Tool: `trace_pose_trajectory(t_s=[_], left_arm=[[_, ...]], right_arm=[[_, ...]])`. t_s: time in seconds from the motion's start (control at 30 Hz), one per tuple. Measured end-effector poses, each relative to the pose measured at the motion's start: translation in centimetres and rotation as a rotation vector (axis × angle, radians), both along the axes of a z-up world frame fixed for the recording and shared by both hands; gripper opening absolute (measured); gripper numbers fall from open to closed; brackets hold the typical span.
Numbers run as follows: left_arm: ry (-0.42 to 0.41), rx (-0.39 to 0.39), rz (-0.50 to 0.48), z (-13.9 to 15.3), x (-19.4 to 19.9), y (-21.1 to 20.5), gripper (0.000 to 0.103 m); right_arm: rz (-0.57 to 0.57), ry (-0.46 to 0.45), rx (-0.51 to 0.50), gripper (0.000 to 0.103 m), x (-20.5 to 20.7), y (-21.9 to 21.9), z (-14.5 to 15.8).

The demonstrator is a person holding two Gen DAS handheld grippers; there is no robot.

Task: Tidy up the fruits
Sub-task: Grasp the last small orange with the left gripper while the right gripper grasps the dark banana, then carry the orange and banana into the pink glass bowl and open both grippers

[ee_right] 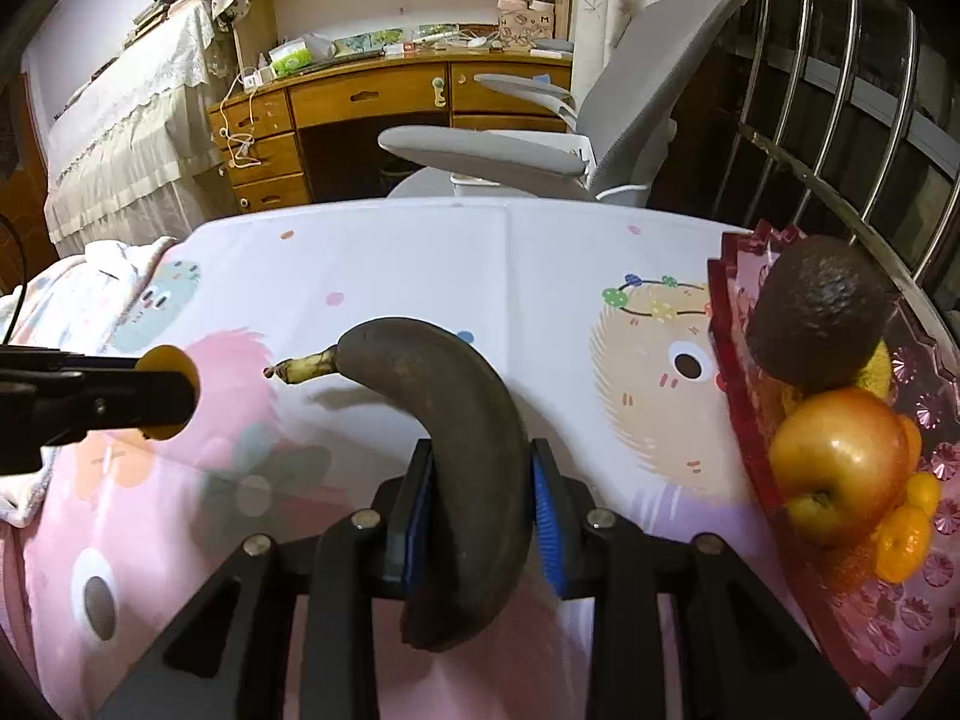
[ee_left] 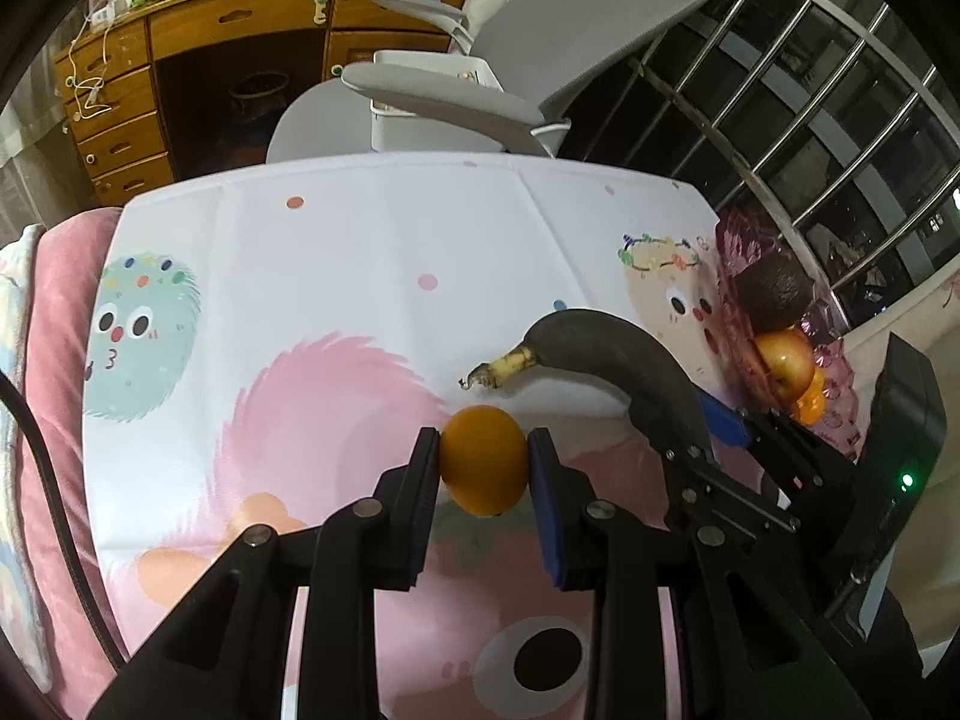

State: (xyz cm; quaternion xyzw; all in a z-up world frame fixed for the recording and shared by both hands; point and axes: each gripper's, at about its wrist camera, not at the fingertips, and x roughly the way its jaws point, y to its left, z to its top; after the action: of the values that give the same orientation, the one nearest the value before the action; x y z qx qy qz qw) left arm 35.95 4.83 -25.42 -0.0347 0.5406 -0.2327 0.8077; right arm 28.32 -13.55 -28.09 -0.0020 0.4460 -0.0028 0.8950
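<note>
So, left cam: my left gripper (ee_left: 485,463) is clamped on the orange (ee_left: 485,461), just above the cloth (ee_left: 360,252), banana (ee_left: 606,354) right beside it. Right cam: my right gripper (ee_right: 482,492) is squeezed on that blackened banana (ee_right: 456,450), with the tray (ee_right: 924,588) of avocado (ee_right: 819,318) and apple (ee_right: 840,456) off to the right.

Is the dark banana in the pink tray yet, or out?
Out. The banana is clamped in the right gripper, over the cloth, left of the pink tray.
</note>
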Motion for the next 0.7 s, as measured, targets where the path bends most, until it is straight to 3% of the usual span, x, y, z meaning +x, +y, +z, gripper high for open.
trace_pose_trajectory(t_s=[0.4, 0.7], left_arm=[[-0.079, -0.022, 0.016, 4.7, -1.9, -0.9, 0.028], [-0.143, -0.068, -0.017, 7.7, -4.3, -6.0, 0.028]], right_arm=[[0.013, -0.124, 0.054, 0.030, -3.4, -2.0, 7.6], [-0.053, -0.188, 0.067, 0.030, -6.1, -7.2, 11.9]])
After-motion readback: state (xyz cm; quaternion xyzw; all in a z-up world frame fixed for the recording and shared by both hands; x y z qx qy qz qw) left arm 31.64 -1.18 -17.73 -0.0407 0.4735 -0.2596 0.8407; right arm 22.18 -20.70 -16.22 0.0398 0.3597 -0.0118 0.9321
